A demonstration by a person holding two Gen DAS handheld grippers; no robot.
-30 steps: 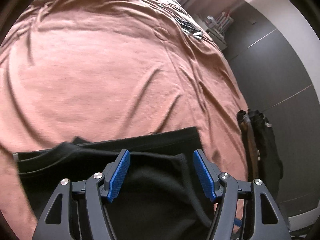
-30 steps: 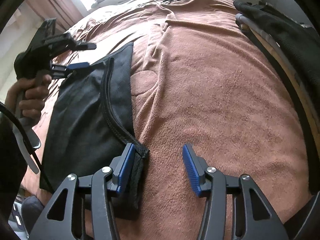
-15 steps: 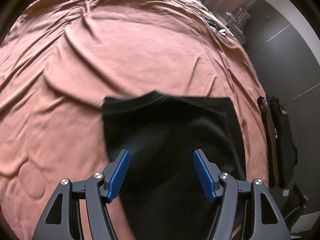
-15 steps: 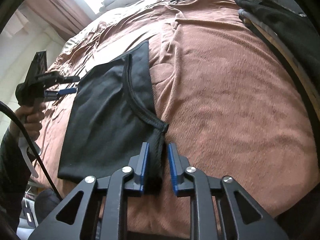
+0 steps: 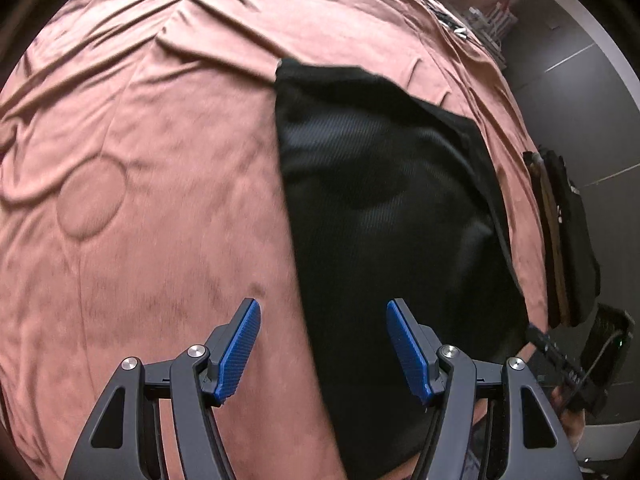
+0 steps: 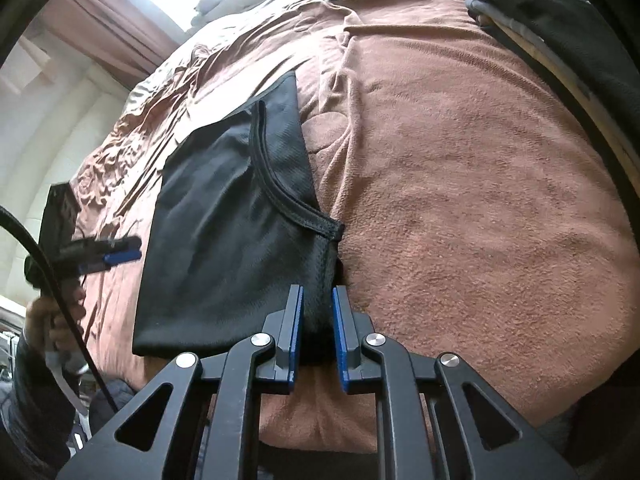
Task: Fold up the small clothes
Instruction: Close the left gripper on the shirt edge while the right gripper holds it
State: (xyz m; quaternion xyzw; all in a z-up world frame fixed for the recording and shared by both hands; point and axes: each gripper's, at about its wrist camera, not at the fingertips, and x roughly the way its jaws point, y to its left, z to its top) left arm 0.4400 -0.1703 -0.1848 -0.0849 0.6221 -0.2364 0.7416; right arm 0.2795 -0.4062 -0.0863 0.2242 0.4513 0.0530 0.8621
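The black garment [image 6: 224, 236] lay flat on the brown bedspread [image 6: 460, 184], apparently folded once into a rough rectangle, with further folds probably left. The right gripper [image 6: 317, 320] was clenched on the garment's near corner at the seam. The left gripper [image 5: 323, 344] hung released over the garment's left edge, grasping nothing.

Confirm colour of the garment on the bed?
Black garment, clearest in the right wrist view.

Open bedspread [image 5: 160, 200] left of the black garment [image 5: 380, 200]; dark clothes [image 5: 572, 240] crowd the right edge.
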